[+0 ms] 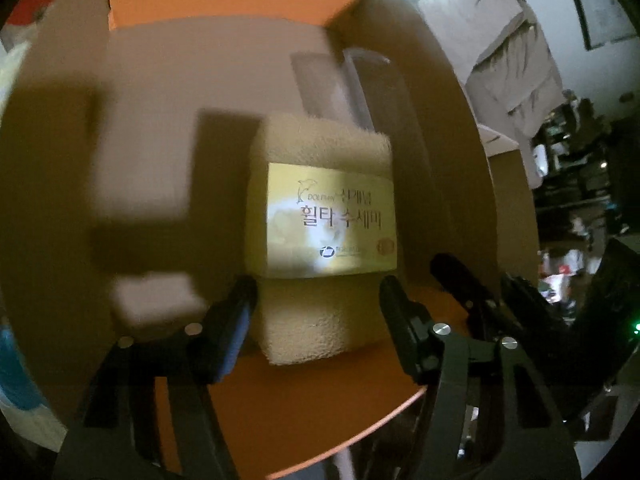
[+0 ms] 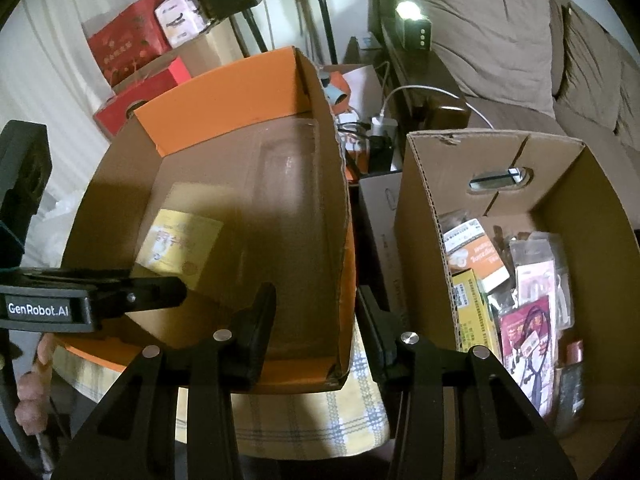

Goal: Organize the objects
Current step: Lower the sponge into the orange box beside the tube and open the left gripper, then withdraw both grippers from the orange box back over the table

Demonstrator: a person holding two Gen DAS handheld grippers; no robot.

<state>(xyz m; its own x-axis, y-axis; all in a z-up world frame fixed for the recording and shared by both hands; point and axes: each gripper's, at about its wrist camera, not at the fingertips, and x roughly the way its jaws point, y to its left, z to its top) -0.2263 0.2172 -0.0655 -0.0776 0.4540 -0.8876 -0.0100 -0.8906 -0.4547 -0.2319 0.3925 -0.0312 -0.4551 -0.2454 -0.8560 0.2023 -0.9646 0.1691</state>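
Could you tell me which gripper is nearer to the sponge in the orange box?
Left. The left gripper straddles the sponge, while the right gripper straddles the box wall beside it.

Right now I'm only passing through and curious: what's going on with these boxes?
A person with a two-finger tool in each hand is sorting items between cardboard boxes. The left gripper reaches into the orange-flapped box, its fingers on either side of a labelled yellow sponge pack lying on the bottom, apparently not pressing it. A clear glass jar lies beside the pack. The right gripper straddles that box's side wall. The neighbouring box holds assorted packets.
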